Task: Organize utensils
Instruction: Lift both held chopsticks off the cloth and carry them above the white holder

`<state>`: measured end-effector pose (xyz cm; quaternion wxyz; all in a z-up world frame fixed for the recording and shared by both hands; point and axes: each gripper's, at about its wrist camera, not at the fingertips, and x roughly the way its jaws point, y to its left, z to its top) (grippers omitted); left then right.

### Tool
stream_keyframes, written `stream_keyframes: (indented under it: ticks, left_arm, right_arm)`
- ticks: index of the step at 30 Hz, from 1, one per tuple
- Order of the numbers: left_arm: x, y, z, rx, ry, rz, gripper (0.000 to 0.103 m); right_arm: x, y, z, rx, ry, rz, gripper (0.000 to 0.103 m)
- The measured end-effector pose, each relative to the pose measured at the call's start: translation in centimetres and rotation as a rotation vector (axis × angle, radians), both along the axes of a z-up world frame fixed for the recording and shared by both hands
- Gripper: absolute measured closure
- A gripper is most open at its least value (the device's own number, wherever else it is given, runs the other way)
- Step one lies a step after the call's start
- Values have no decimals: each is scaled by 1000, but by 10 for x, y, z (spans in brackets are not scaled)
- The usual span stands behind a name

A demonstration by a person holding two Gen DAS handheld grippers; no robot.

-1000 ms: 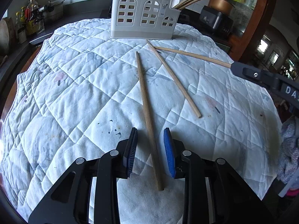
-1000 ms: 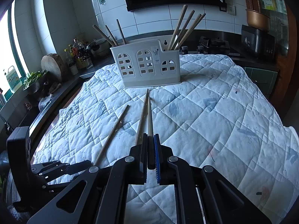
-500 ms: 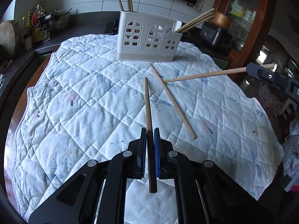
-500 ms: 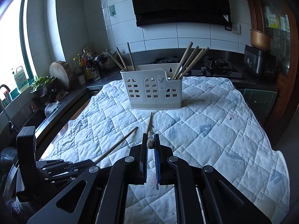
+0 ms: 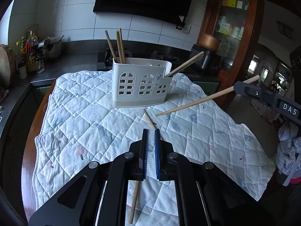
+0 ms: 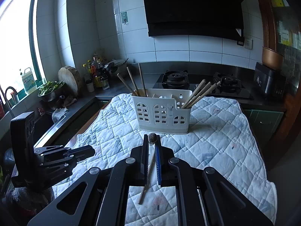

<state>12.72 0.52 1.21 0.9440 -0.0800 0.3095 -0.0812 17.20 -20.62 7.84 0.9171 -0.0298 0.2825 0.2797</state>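
While both tools are loaded, each load looks insecure; left of the holder (image 6: 162, 111), the left gripper (image 5: 151, 135) is clamped on a chopstick (image 5: 134, 201) that hangs steeply below the jaws, so it could pivot or slip out; another chopstick (image 5: 149, 119) lies on the quilt (image 5: 79, 116) just before the holder; right of the holder, the right gripper (image 6: 151, 141) pinches a chopstick (image 6: 145, 179) near its thick end, tip drooping; it may catch the holder's rim and tip it.
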Motion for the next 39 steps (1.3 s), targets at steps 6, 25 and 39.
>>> stream_keyframes:
  ticks: [6,25,39]
  left_arm:
    - [-7,1,-22,-3,71,-50,94]
    - [-36,1,-110,97,247,-42,74]
    - [-34,12,-77,47,181,8,97]
  right_arm:
    - [-1,2,2,-10,-7,7,96]
    - [-8,5,1,-16,-10,15,96]
    - [-6,4,11,-2,-29,16,96]
